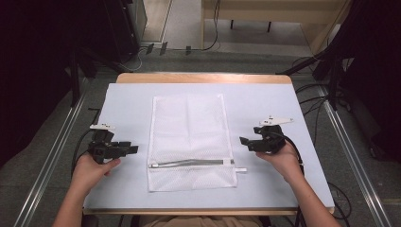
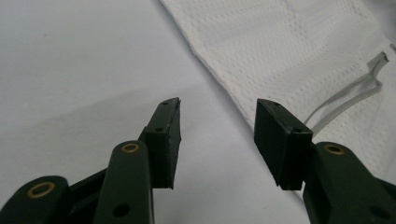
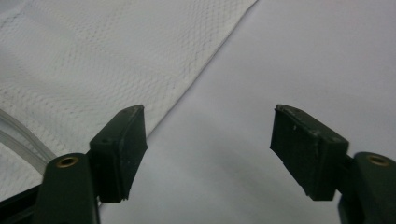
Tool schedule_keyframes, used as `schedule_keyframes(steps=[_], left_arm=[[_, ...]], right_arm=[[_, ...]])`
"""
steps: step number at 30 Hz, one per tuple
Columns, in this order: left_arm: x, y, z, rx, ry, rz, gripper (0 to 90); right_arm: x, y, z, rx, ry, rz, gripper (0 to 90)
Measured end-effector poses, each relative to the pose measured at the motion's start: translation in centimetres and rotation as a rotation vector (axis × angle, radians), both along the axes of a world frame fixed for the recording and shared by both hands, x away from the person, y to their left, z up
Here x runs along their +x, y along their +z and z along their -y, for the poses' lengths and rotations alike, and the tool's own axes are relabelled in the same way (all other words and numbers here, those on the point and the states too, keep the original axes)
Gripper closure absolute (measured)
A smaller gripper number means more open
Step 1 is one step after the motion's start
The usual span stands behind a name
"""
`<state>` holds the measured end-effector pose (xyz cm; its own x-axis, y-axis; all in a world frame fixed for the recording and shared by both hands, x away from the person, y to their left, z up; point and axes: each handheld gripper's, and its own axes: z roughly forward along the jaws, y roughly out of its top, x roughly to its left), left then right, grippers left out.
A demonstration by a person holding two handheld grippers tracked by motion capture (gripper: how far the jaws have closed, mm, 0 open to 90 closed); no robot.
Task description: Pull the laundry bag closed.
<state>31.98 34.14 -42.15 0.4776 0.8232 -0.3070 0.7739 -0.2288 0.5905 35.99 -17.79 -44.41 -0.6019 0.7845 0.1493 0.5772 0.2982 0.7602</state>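
A white mesh laundry bag (image 1: 189, 137) lies flat in the middle of the table, its zipper (image 1: 189, 163) running across near the front end. My left gripper (image 1: 135, 149) rests on the cloth just left of the bag, jaws open and empty, pointing at the bag's edge (image 2: 243, 70). To the right of the bag sits my right gripper (image 1: 242, 142), also open with nothing between its jaws. In the right gripper view the bag (image 3: 93, 60) spreads out ahead to the left. The left gripper (image 2: 217, 123) and right gripper (image 3: 208, 135) both hover over bare cloth.
A pale blue-white cloth (image 1: 127, 104) covers the wooden table (image 1: 203, 78). Cables (image 1: 312, 104) and metal rails (image 1: 56, 142) run along the floor on both sides. Dark stands (image 1: 331, 56) rise at the far corners.
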Motion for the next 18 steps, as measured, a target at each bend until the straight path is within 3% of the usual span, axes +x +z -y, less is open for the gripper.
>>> schedule_keyframes(steps=[6, 18], left_arm=[[0.09, 0.02, 0.07, -0.002, -0.018, 0.018, 44.0], [0.1, 0.11, 0.1, -0.011, -0.017, 0.015, 43.0]], right_arm=[[-0.34, 0.2, -0.48, -0.021, 0.012, 0.01, 35.8], [-0.16, 0.13, -0.23, -0.023, -0.009, -0.025, 40.5]])
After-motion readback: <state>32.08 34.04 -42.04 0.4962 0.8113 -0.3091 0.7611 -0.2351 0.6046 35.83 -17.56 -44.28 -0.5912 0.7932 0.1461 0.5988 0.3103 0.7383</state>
